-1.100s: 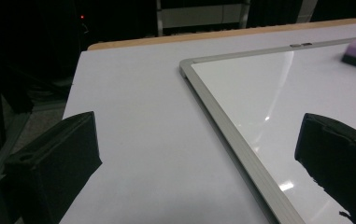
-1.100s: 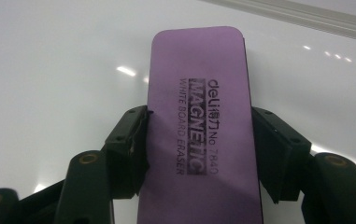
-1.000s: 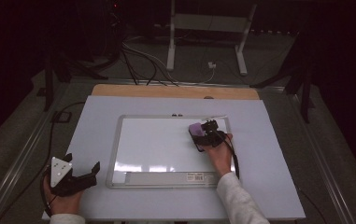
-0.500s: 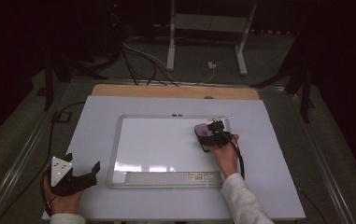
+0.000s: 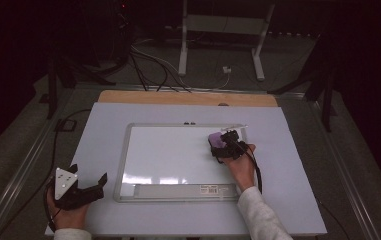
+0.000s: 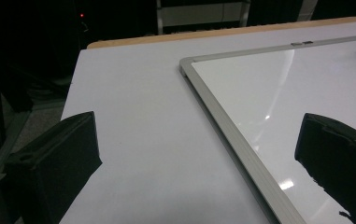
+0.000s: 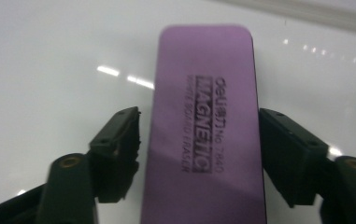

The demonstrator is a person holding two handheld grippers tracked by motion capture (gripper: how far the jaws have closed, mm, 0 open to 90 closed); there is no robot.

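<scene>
Purple eraser (image 7: 202, 135), clamped between the right gripper (image 7: 199, 144) jaws mid-frame on the whiteboard (image 5: 168, 150), could twist loose if pressed unevenly; the left gripper (image 5: 85, 187) rests open lower left.

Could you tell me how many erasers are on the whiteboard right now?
1. A purple eraser lies on the whiteboard near its upper right corner, between the jaws of the right gripper. None other shows, though the hand could hide something small.

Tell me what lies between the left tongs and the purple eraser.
In the high view, a strip of the white mat, the whiteboard's metal frame, then its bare surface separate the left tongs from the eraser. Nothing else lies there.
</scene>
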